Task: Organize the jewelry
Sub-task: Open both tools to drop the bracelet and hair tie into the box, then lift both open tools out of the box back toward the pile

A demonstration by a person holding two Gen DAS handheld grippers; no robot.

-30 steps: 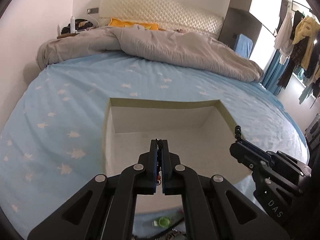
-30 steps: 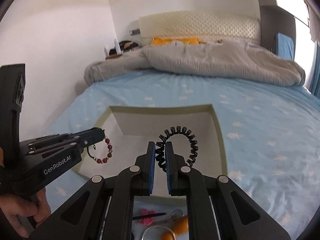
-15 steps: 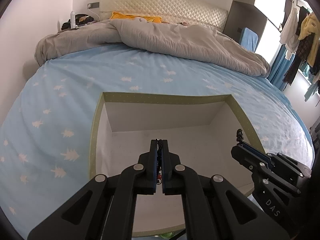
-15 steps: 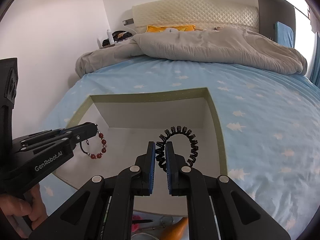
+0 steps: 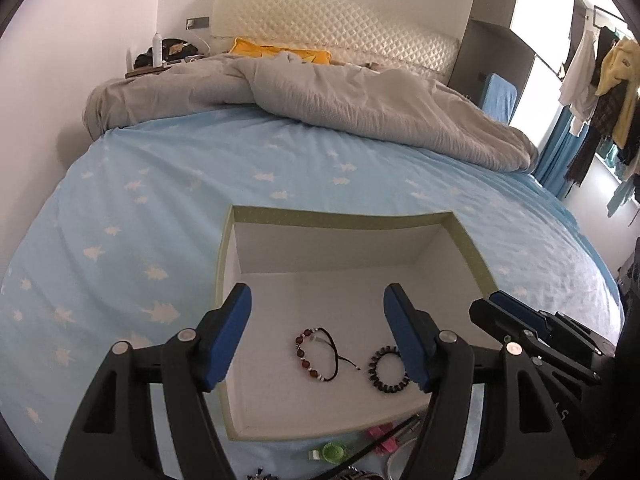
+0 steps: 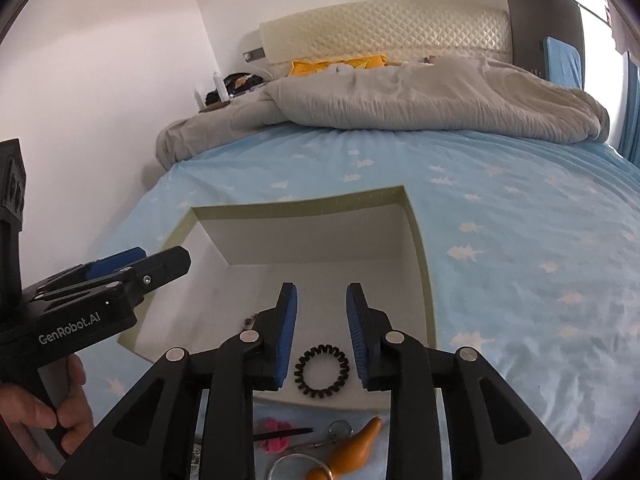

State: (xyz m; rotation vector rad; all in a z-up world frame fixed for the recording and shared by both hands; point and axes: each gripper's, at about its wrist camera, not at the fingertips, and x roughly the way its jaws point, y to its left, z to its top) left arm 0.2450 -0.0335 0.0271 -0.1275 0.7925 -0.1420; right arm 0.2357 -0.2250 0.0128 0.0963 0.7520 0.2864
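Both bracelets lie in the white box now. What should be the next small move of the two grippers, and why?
Probably lift both grippers up and back out of the box. The bead bracelet and the black coil bracelet lie free on its floor. The left gripper and the right gripper have just opened and grip nothing. More small items wait on the bed before the box.

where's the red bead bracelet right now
In the left wrist view the red bead bracelet lies on the white box floor, just left of the black spiral hair tie.
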